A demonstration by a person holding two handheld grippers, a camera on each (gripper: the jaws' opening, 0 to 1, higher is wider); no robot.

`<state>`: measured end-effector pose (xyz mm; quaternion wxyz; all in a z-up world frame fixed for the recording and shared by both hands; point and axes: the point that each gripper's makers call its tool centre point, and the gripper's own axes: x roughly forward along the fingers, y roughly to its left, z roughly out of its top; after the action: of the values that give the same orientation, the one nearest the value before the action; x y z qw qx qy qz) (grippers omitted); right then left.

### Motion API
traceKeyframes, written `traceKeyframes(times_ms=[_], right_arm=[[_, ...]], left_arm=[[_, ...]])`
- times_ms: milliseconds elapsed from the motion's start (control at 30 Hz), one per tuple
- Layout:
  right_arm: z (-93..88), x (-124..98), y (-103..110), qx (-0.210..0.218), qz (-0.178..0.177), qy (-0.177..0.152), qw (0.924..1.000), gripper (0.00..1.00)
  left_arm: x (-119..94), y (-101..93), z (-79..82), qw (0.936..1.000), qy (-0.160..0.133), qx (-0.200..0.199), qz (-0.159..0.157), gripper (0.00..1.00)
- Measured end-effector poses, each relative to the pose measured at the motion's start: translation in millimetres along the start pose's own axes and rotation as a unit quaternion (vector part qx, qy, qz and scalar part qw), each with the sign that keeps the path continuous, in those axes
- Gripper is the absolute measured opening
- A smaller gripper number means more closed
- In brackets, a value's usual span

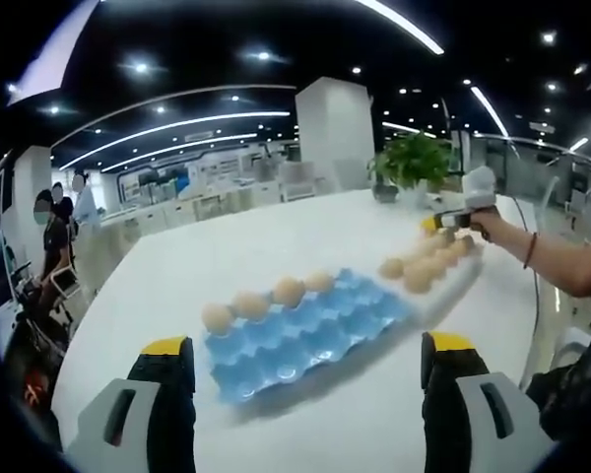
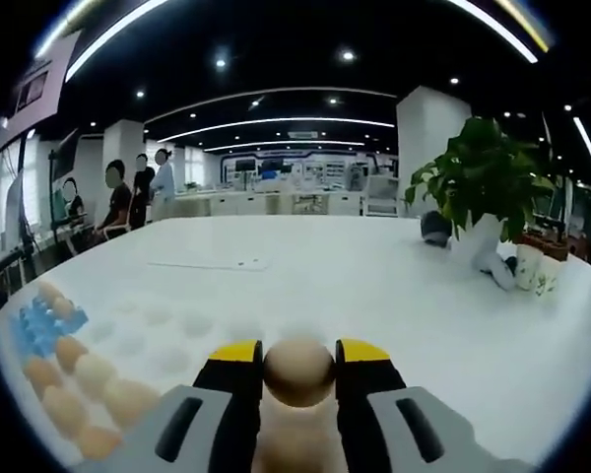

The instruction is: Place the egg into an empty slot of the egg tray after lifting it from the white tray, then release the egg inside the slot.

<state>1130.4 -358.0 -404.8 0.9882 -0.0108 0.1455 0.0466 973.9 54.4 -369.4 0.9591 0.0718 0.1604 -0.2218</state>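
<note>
Egg clamped in right tongs, underside hidden; left tongs apart over blue egg tray.

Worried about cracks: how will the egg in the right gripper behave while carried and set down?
The egg is probably fragile: only the right gripper pinches its sides, so harder squeezing risks cracking. Its smooth, rounded shell may slip. It would likely roll on the flat table, less so in the blue egg tray.

Right hand-held gripper clamped on egg; left hand-held gripper agape.
</note>
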Motion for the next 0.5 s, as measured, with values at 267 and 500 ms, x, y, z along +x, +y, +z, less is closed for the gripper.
traceKeyframes(times_ms=[267,500], right_arm=[[4.0,-2.5,6.2,-0.005,-0.002,-0.001,1.0,0.29],[7.1,-1.4,17.9,-0.008,0.007,-0.002,0.9999,0.29]], left_arm=[[-0.4,-1.6,-3.2,1.0,0.006,0.001,-0.001,0.97],[-1.4,-2.1,-3.3,1.0,0.006,0.0,-0.002,0.98]])
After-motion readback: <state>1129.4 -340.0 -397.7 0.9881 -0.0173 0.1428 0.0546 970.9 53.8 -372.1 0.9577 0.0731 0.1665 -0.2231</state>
